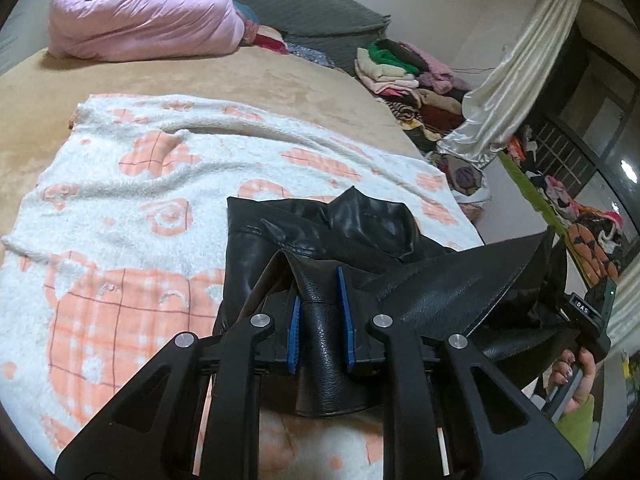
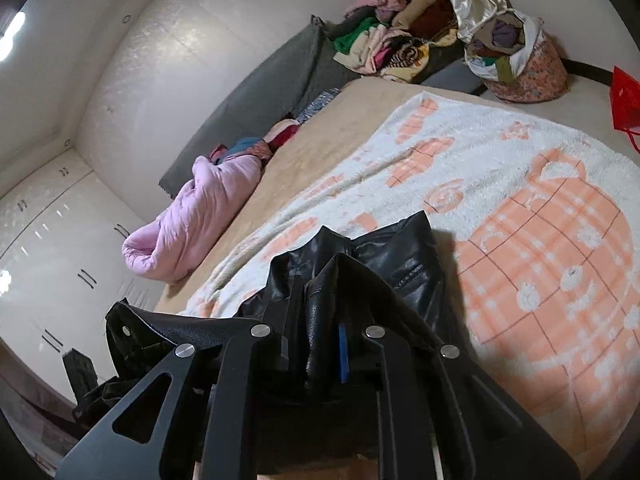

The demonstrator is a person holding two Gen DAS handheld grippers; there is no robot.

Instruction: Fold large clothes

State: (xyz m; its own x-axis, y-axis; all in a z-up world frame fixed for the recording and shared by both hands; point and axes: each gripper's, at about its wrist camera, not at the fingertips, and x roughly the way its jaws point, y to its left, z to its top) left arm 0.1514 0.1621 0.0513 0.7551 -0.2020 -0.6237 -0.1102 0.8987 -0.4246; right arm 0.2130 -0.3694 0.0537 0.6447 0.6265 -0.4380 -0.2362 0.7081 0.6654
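A black leather jacket (image 1: 360, 232) hangs over the near edge of a bed, above a white and orange blanket (image 1: 132, 184). My left gripper (image 1: 320, 300) is shut on a fold of the jacket, its blue pads pinching the leather. My right gripper (image 2: 320, 320) is shut on another fold of the same jacket (image 2: 400, 256), with one blue pad (image 2: 343, 354) showing. The right gripper's handle and a hand (image 1: 576, 372) show at the right of the left wrist view. The jacket's lower part is hidden behind the grippers.
A rolled pink quilt (image 1: 140, 20) lies at the head of the tan bed (image 1: 280, 80). A pile of clothes (image 1: 412, 76) and a cream curtain (image 1: 512, 76) stand beyond the bed's far side. A floral basket (image 2: 524, 68) and a white wardrobe (image 2: 48, 248) are nearby.
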